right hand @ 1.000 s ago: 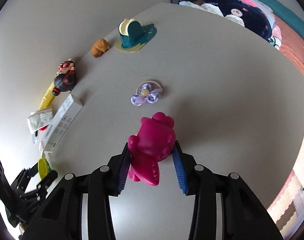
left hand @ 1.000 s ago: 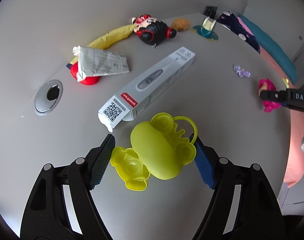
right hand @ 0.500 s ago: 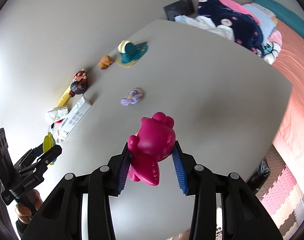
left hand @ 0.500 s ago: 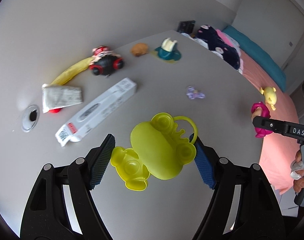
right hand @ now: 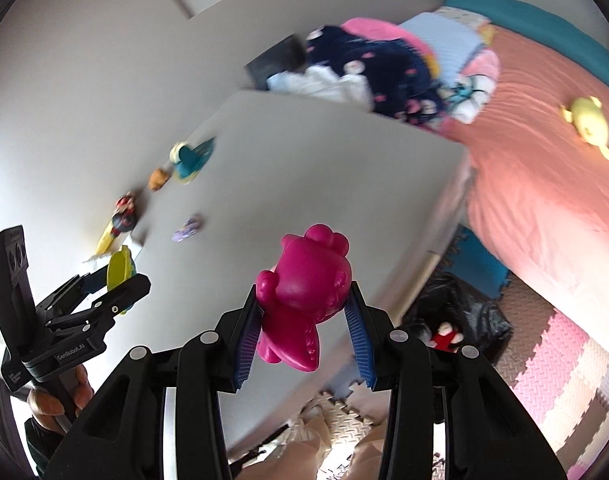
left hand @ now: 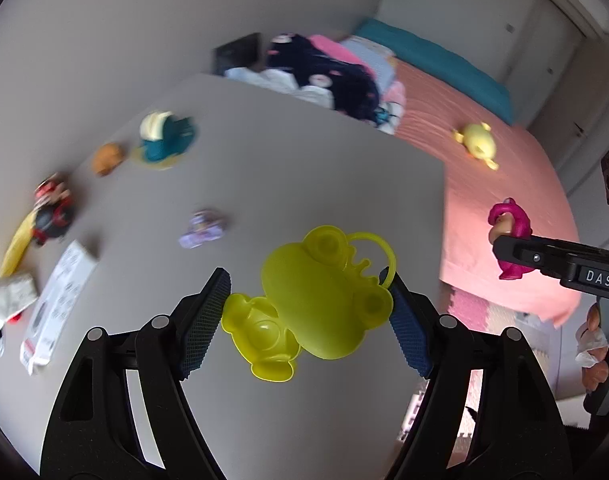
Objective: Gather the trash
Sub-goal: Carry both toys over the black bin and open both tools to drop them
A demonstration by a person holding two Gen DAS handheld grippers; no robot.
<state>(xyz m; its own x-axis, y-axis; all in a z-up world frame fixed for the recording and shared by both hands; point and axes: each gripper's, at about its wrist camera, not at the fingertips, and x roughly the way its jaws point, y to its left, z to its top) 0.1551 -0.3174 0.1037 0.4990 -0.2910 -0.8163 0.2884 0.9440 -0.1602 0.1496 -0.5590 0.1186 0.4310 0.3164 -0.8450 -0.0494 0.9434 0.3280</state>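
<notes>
My left gripper [left hand: 306, 308] is shut on a yellow-green frog-shaped plastic toy [left hand: 316, 300] and holds it high above the grey table [left hand: 304, 152]. My right gripper [right hand: 304, 320] is shut on a magenta plastic figure [right hand: 304, 284], lifted above the table's right edge; the figure also shows in the left wrist view [left hand: 510, 236]. A black trash bag [right hand: 456, 312] with a red toy inside sits on the floor beside the table. On the table's left lie a white carton [left hand: 60, 296] and crumpled paper [left hand: 10, 296].
Along the table's far side stand a teal toy [left hand: 164, 140], a brown toy [left hand: 106, 158], a red-black figure [left hand: 52, 208], and a purple hair tie [left hand: 202, 228]. A pink bed [right hand: 544, 160] with clothes and a yellow plush [right hand: 588, 124] lies right. Foam mats cover the floor.
Both grippers have risen and swung right, away from the table, each still holding its toy. The bed, floor mats and black bag have come into view.
</notes>
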